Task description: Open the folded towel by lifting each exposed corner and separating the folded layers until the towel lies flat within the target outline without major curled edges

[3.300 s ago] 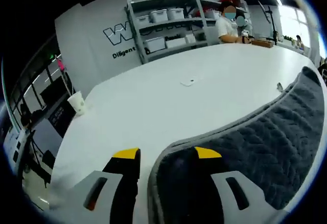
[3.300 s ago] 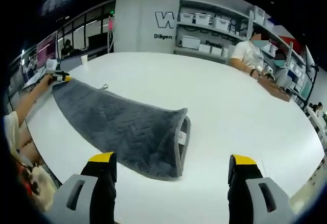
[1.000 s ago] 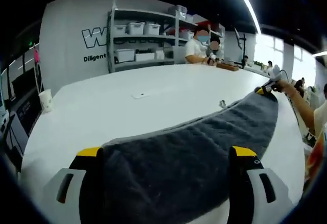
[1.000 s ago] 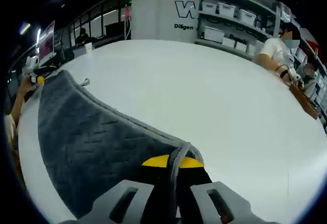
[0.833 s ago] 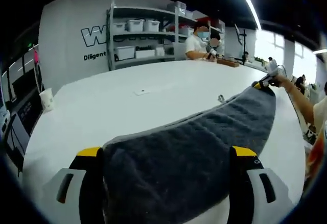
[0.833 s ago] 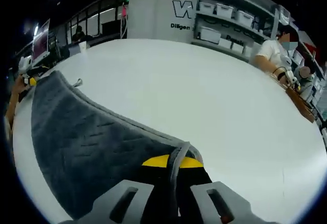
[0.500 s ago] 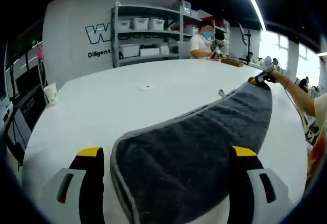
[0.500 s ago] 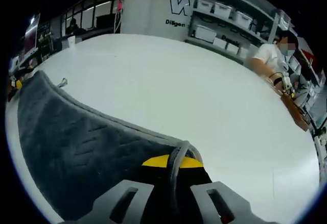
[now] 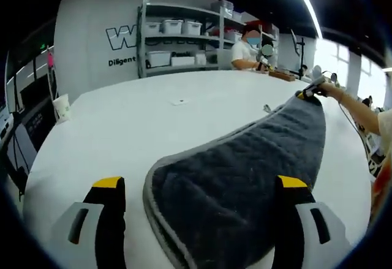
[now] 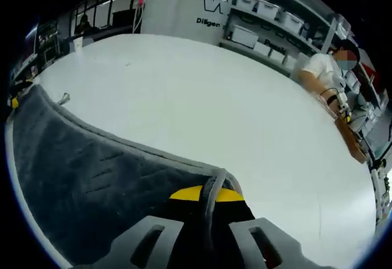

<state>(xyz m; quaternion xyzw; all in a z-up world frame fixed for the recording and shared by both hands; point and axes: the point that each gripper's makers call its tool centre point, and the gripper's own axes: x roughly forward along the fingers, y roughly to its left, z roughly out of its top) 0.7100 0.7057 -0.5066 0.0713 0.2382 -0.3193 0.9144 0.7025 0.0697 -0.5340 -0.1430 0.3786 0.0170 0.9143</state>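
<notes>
- Left gripper (image 9: pixel 195 189): jaws stand wide apart, holding nothing; the rounded end of the towel (image 9: pixel 245 177) lies on the desk (image 9: pixel 153 122) between them, touching neither
- Right gripper (image 10: pixel 206 197): jaws closed on the towel's piped corner, a loop of grey edging standing up between the yellow tips; in the left gripper view this gripper (image 9: pixel 304 93) is seen at the far end of the cloth, a person's hand (image 9: pixel 331 90) behind it
- Location: the towel stretches across the white desk from one gripper to the other; no target outline can be made out
- Risk: with one end held and the other loose, a pull from the right would likely drag the whole cloth along the smooth desk instead of parting its layers
- Risk: the grip sits on the edging alone; a sharp tug could slip it free
- Risk: the loose end may curl under, given its thick rolled border
- Material: dark grey plush pile with a herringbone weave, lighter grey piping, rounded corners; soft, limp, fairly heavy by appearance
- Desk: glossy, hard, white, with a paper cup (image 9: pixel 62 107) near its left edge
</notes>
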